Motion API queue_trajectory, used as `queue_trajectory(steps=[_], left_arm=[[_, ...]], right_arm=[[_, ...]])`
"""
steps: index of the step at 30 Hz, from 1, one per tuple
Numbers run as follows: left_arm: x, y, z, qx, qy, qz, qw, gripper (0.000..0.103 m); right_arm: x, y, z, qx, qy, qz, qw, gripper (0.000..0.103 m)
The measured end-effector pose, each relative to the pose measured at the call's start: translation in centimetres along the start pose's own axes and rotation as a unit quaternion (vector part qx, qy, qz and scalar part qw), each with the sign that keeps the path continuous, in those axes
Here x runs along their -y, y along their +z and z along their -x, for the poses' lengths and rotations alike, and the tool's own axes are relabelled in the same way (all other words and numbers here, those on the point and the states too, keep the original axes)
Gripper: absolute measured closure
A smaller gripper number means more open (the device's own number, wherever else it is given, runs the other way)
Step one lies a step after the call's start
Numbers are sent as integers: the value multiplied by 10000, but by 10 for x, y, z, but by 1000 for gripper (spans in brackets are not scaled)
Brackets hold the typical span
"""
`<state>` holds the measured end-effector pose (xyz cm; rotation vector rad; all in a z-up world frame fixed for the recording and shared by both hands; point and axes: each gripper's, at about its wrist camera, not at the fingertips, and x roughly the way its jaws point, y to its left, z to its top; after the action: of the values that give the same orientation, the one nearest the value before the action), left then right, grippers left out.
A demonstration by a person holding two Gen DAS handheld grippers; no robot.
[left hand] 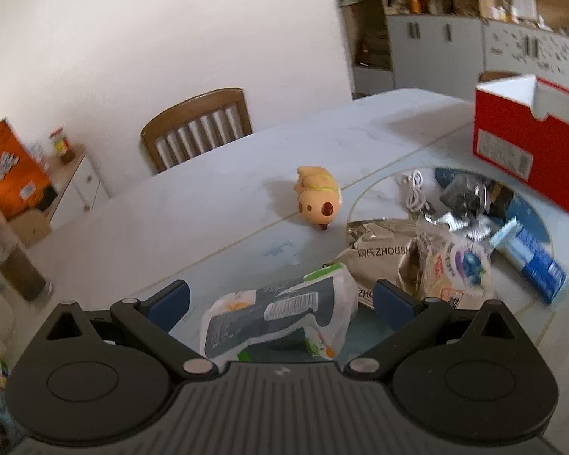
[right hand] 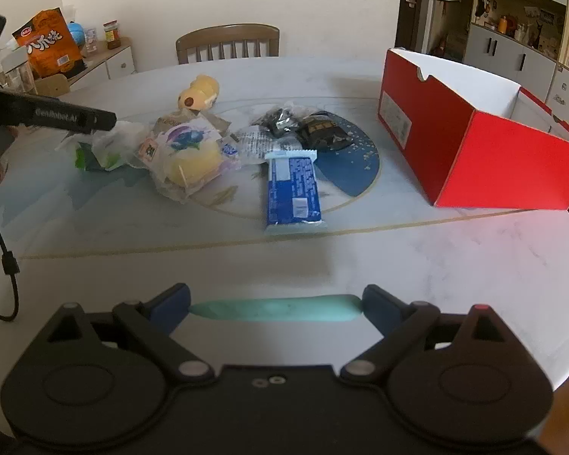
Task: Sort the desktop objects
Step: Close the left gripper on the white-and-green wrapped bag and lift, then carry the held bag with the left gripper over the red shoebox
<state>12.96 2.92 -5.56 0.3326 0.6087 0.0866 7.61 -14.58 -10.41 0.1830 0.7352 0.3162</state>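
The tabletop (right hand: 455, 265), pale and marbled with a thin gold ring line, is seen to curve away at its right edge; a broad bare stretch lies along its near edge in front of the right gripper, and another lies toward the far edge before a wooden chair (right hand: 227, 43). The red box (right hand: 485, 151), open-topped with a white inside, stands at the right side of the tabletop, well apart from the pile of packets at the middle.

The left gripper (left hand: 280, 299) is held wide apart over a white and grey-green packet (left hand: 280, 314), which lies between its blue fingers (left hand: 168, 299); whether they touch it cannot be told. The right gripper (right hand: 275, 305) is likewise spread wide and low over the bare near edge, with nothing between its fingers.

At the middle, a clear packet with a yellow cake (right hand: 187, 155) is seen crumpled against a grey ZHOUSH packet (left hand: 375, 246). A blue snack bar (right hand: 294, 189) lies flat just right of it, nearest the bare stretch. Dark foil packets (right hand: 303, 127) lie behind the bar. A yellow toy (left hand: 318, 199) stands alone toward the far edge, and a white cable (left hand: 413, 191) is coiled beside the foil.
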Motion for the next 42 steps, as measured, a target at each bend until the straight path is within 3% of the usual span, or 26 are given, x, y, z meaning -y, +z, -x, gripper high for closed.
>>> queue_trajectory(steps=[8,12,17,25,29,42], left_arm=[[14,-17,-23,35,-78,-1012,9948,0],[13,-21,-32,-22,-100,-997,9950,2],[14,-24,-36,-103,-97,-1000,9949,30],[4,-21,-29,-69,-138,-741,9971,60],[-3,-18,-20,-15,-244,-581,9980,70],[-21,-13,37,244,-591,-347,9974,71]], right_arm=[[6,5,-3,-53,34,69,10000,6],[9,4,-4,-112,44,94,9999,6],[13,6,-6,-145,54,88,9998,6],[12,12,-3,-79,39,97,9999,6],[8,16,-1,-20,-7,77,10000,6],[-14,21,25,289,-180,34,9994,6]])
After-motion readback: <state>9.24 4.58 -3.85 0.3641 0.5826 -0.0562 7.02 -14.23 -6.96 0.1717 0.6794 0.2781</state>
